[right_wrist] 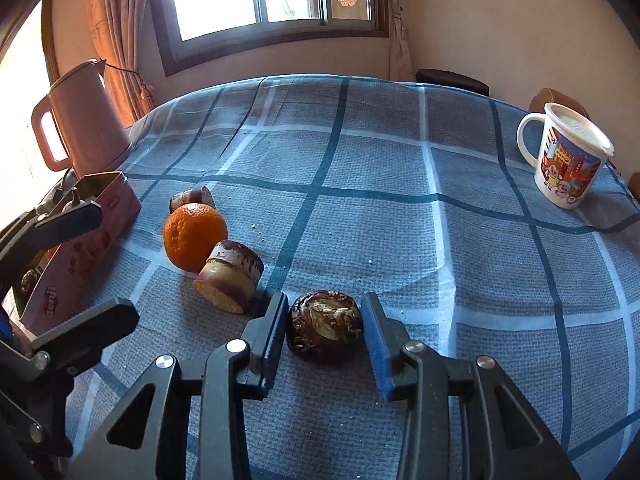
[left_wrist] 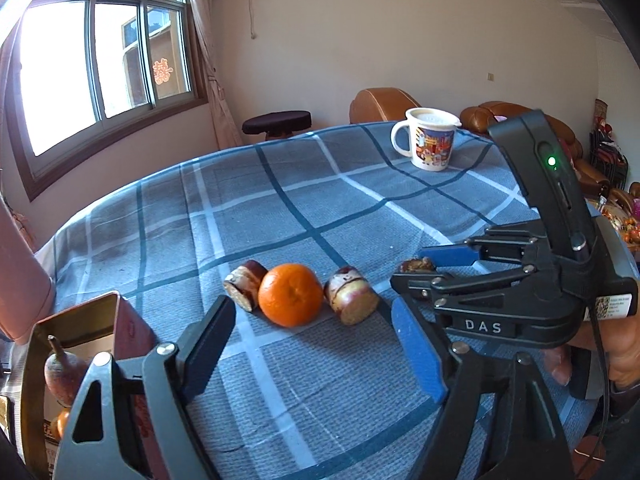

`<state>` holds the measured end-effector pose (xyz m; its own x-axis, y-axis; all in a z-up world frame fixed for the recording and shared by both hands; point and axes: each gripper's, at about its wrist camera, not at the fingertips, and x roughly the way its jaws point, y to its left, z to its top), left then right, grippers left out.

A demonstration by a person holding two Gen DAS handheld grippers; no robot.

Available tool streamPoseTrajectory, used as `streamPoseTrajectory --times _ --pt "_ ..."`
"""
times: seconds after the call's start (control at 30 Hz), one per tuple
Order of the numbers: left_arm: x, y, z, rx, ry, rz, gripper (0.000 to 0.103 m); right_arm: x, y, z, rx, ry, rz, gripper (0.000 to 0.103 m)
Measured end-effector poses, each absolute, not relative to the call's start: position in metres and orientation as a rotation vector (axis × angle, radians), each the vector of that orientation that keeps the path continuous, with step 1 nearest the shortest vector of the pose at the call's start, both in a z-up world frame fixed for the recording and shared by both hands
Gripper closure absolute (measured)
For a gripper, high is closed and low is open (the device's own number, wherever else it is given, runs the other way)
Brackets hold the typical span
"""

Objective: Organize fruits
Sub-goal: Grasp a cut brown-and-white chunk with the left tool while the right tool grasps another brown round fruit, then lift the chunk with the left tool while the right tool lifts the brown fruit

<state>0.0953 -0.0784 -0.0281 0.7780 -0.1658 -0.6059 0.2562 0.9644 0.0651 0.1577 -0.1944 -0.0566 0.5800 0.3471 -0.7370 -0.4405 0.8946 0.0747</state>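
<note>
An orange (left_wrist: 290, 294) (right_wrist: 195, 236) lies on the blue checked tablecloth between two sugarcane pieces, the near one (right_wrist: 229, 277) (left_wrist: 351, 295) and the far one (right_wrist: 191, 198) (left_wrist: 245, 285). A dark wrinkled fruit (right_wrist: 325, 326) (left_wrist: 416, 265) sits on the cloth between my right gripper's (right_wrist: 325, 340) fingers, which stand around it, open with small gaps. My left gripper (left_wrist: 316, 340) is open and empty, in front of the orange. A pink tin box (left_wrist: 76, 344) (right_wrist: 76, 240) at the left holds a pear (left_wrist: 62, 374) and other fruit.
A white lidded cartoon mug (left_wrist: 428, 138) (right_wrist: 568, 156) stands at the far right of the table. A pink kettle (right_wrist: 80, 116) stands at the far left behind the box. A stool and brown sofas lie beyond the table edge (left_wrist: 224, 152).
</note>
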Motion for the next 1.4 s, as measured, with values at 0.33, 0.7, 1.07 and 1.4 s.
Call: streamPoseTrajectory --times 0.33,0.7,1.07,1.4 --pt "0.129 -0.116 -0.051 0.188 0.761 -0.290 0.049 0.160 -0.219 -0.052 -0.083 0.809 0.421 0.063" --pt "0.160 -0.121 -0.063 0.179 0.848 -0.258 0.055 0.163 -0.230 -0.052 -0.021 0.824 0.411 0.063" --pt "0.147 -0.118 -0.053 0.152 0.787 -0.280 0.067 0.160 -0.228 -0.050 -0.042 0.805 0.400 0.063" --pt "0.138 -0.109 -0.050 0.094 0.777 -0.310 0.068 0.156 -0.225 -0.046 -0.070 0.774 0.378 0.063"
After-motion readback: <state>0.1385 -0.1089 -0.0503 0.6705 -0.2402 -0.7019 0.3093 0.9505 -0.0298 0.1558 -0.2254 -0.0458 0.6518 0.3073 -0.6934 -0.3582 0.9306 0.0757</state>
